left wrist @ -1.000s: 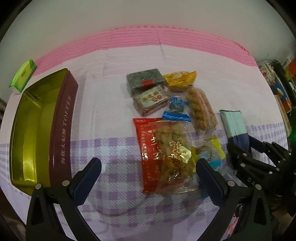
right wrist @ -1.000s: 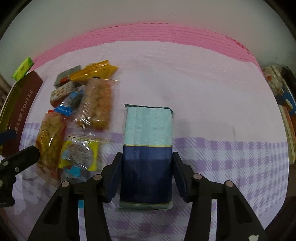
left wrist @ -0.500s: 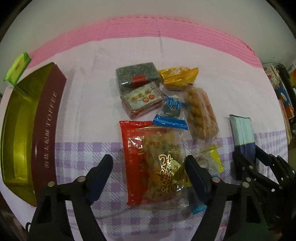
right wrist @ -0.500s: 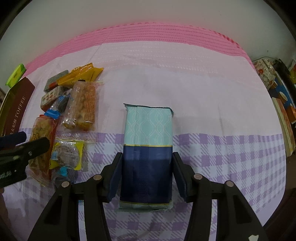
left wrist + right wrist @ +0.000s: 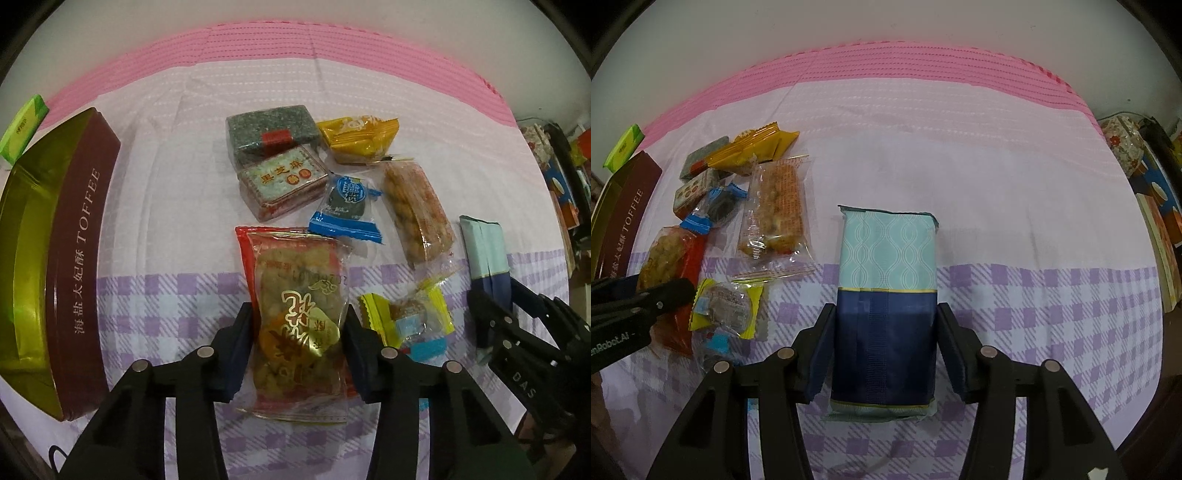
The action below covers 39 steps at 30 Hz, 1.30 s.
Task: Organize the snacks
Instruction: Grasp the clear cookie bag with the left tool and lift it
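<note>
- Snacks lie in a loose cluster on the table (image 5: 155, 206), which wears a cloth that is pale in the middle, checked purple toward the near edge and pink along the far edge.
- The red-and-clear pack (image 5: 299, 314) lies nearest in the left wrist view, lengthwise between the pads of the left tool (image 5: 299, 350); its jaws have just been closing, and both pads now sit against the pack's sides.
- The teal-and-navy pack (image 5: 886, 295) lies flat on the checked part of the cloth, well to the right of the cluster. The right tool (image 5: 884, 350) straddles its navy end; the left pad touches the wrapper, a thin gap shows at the right pad, and whether it grips cannot be told.
- Just right of the red pack lies a small yellow-edged clear wrapper (image 5: 410, 314), with a blue-ended candy wrapper (image 5: 345, 210) just beyond.
- Behind those sit a dark speckled block (image 5: 271, 133) touching a red-bordered block (image 5: 282, 181), a yellow pouch (image 5: 358, 136) and a long clear pack of orange pieces (image 5: 417, 210).
- An open toffee tin (image 5: 88, 240), maroon outside and gold inside, stands at the left of the table, apart from the cluster.
- A small green box (image 5: 24, 127) lies beyond the tin, at the far left edge.
- Colourful boxes (image 5: 1156, 206) are stacked beyond the table's right edge.
</note>
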Motion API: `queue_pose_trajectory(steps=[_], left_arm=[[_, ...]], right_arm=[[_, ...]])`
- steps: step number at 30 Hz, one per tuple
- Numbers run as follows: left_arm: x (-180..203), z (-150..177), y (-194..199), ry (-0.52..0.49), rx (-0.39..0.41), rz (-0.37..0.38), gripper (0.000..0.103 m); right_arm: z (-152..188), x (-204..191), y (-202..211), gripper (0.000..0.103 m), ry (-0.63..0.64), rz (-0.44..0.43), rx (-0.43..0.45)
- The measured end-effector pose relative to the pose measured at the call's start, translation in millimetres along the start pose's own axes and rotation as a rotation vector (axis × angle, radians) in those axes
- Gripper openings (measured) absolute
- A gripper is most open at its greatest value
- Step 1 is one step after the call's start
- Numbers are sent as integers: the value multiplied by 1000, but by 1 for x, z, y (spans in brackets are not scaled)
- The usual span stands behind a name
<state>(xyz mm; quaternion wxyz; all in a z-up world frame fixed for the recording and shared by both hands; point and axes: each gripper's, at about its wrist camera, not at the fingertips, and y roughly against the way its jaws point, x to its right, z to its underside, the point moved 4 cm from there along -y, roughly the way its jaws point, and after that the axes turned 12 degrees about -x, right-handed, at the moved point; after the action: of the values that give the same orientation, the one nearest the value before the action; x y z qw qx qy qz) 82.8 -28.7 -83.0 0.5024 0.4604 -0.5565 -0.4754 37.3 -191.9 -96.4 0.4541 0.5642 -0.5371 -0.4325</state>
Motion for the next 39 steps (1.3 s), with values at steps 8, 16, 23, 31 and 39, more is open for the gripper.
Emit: queue_pose_trajectory(steps=[8,16,23,31,39], left_arm=[[-12,34,14,-41,-10,42,44],[-10,39,17,-59,-5,35,44],[-8,36,19,-62,5,30,45],[-9,37,29,-87,35,37,40],[-9,36,35,-86,40,43,38]], right_arm=[[-1,0,0,52,3,4,-2],[-1,-1,0,52,5,9,1],[0,0,0,52,6,9,0],[0,0,0,53,5,9,1],[0,0,0,53,5,9,0]])
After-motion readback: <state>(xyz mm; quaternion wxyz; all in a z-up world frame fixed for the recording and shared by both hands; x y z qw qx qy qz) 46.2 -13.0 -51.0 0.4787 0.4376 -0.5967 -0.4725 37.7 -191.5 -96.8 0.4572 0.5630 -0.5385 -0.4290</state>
